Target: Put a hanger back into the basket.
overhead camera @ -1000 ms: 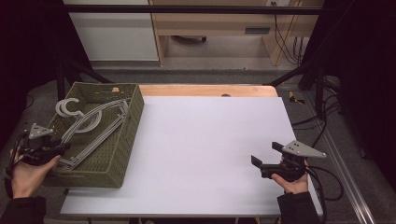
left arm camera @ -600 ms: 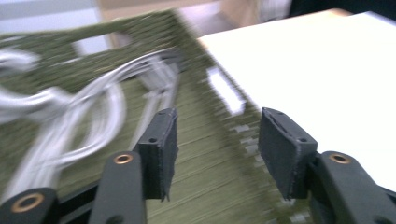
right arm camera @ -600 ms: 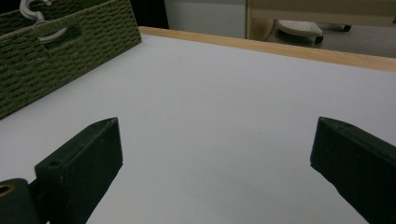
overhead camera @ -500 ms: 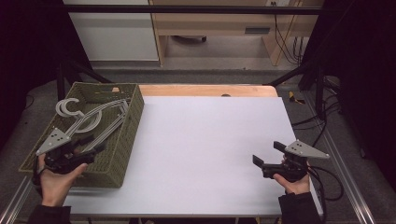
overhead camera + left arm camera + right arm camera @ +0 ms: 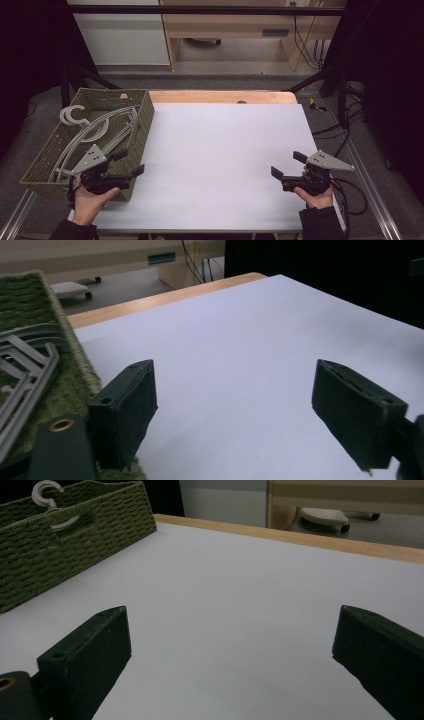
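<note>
While both claws stood spread and empty, the hangers lay in the basket.

As far as I could judge, the work was either finished or not yet begun: the grey plastic hangers rested piled inside the green woven basket at the left end of the white surface, their hooks poking over its far rim, and nothing else lay on the surface. The left claw hovered over the basket's near corner, its jaws having just been opening, with nothing between them; it pointed across the bare surface rather than at the hangers. The right claw hung near the right edge, well apart from the basket, jaws wide and holding nothing.
</note>
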`<control>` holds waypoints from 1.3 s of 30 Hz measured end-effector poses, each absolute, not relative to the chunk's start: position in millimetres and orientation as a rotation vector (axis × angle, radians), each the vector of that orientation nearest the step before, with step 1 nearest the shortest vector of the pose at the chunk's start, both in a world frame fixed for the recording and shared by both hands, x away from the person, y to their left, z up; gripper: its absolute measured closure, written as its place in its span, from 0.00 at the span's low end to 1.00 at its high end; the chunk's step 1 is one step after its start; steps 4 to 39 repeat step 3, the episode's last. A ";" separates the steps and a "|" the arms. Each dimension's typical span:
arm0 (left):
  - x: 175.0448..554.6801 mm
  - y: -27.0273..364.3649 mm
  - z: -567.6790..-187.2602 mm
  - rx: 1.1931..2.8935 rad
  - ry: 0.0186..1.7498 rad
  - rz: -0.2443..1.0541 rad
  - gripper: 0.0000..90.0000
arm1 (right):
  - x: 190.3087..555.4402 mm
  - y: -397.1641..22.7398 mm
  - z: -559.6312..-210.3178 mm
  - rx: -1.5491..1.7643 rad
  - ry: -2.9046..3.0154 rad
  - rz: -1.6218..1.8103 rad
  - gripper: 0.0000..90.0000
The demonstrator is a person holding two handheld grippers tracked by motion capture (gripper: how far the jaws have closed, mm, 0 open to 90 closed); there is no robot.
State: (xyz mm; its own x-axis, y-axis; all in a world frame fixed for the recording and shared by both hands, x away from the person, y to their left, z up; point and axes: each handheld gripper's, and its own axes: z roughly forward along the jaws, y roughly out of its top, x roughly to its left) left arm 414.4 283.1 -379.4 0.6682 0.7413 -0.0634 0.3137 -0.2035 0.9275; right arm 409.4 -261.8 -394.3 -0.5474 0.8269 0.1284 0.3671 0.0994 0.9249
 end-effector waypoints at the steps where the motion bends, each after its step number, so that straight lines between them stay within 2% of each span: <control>1: 415.1 282.0 -380.9 1.793 0.847 0.483 0.16 | 409.4 -261.8 -394.3 1.161 1.959 1.447 0.03; 3: 416.0 278.8 -383.9 1.805 0.850 0.483 0.14 | 409.0 -262.1 -394.2 1.150 1.966 1.450 0.03; 39: 416.0 278.8 -383.9 1.805 0.850 0.483 0.14 | 409.0 -262.1 -394.2 1.150 1.966 1.450 0.03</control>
